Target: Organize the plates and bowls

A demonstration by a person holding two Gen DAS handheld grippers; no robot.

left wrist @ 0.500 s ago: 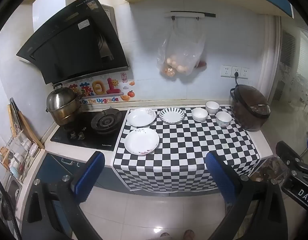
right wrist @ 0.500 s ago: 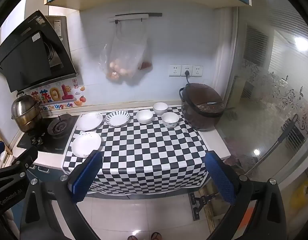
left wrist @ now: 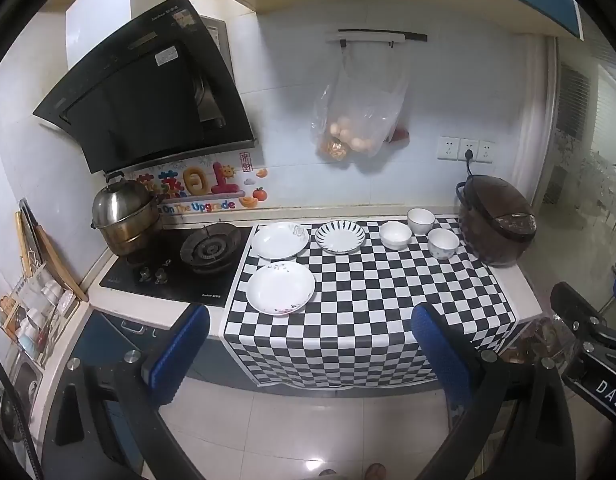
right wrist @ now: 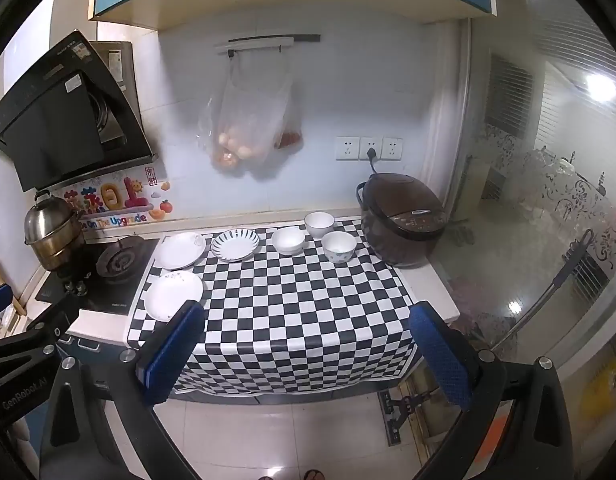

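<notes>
Three plates lie on the left of a checkered cloth (left wrist: 368, 304): a white plate (left wrist: 280, 288) in front, a white plate (left wrist: 280, 241) behind it, a striped plate (left wrist: 340, 237) to its right. Three white bowls stand at the back right: one (left wrist: 395, 235), one (left wrist: 420, 220) and a patterned one (left wrist: 443, 243). In the right wrist view the front plate (right wrist: 173, 295), back plate (right wrist: 181, 251), striped plate (right wrist: 235, 245) and bowls (right wrist: 288, 241) (right wrist: 319, 224) (right wrist: 339, 246) also show. My left gripper (left wrist: 310, 352) and right gripper (right wrist: 308, 350) are open and empty, held back from the counter.
A rice cooker (left wrist: 498, 226) stands at the counter's right end. A gas stove (left wrist: 176, 264) with a steel pot (left wrist: 124, 216) lies left of the cloth. A plastic bag of food (left wrist: 358, 120) hangs on the wall. A range hood (left wrist: 144, 96) juts out above the stove.
</notes>
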